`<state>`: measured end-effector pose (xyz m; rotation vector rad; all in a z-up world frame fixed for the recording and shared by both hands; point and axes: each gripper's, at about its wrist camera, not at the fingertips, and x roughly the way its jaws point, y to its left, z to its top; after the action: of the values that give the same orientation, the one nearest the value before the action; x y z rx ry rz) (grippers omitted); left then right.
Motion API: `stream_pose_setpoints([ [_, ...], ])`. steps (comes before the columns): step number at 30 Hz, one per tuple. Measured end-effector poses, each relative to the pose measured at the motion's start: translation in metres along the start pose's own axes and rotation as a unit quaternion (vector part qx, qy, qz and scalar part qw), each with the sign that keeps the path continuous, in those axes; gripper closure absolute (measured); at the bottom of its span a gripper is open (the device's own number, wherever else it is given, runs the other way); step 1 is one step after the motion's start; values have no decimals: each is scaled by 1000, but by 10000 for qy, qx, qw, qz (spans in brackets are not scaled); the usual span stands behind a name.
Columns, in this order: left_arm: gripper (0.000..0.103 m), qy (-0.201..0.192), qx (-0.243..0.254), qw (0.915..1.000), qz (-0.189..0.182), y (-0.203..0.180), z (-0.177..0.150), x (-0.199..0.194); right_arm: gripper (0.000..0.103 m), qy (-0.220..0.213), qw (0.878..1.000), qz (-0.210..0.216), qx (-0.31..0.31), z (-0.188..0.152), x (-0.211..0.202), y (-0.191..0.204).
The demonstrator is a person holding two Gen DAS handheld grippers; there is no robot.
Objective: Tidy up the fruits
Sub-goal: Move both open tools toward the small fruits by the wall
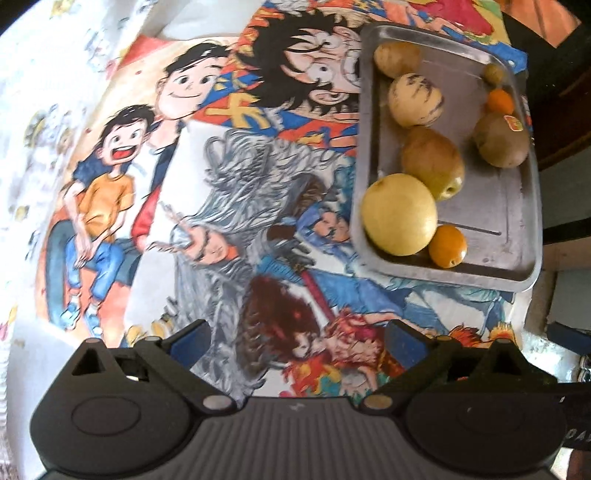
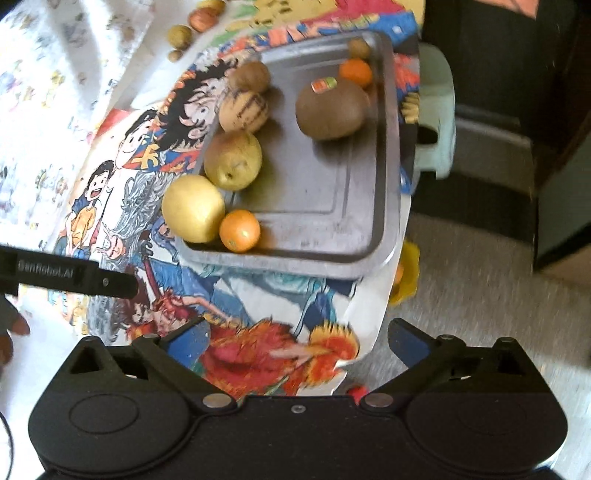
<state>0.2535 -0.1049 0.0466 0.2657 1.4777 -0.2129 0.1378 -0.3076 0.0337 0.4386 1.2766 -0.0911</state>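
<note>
Well ahead of both grippers, fruit sits on the metal tray (image 2: 388, 155).
Left gripper (image 1: 295, 343) and right gripper (image 2: 299, 338) gape wide, holding nothing.

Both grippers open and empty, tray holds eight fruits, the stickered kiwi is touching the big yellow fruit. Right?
Not quite. The stickered kiwi sits apart from the big yellow fruit, with bare tray between them, as the right wrist view shows. The rest holds: left gripper and right gripper open and empty.

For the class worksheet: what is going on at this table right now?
A person holds two grippers above a cartoon tablecloth, both open and empty. A metal tray near the table edge already holds eight fruits, including a yellow apple and a stickered kiwi. A few more fruits lie loose on the cloth beyond it.
</note>
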Motion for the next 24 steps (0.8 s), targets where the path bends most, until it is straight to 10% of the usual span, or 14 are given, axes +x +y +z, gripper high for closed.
stream_pose_setpoints([
  [24,1,-695,-388,9965,245,64,32,-55,1,-244,9982,261,-475,44,-33,58],
])
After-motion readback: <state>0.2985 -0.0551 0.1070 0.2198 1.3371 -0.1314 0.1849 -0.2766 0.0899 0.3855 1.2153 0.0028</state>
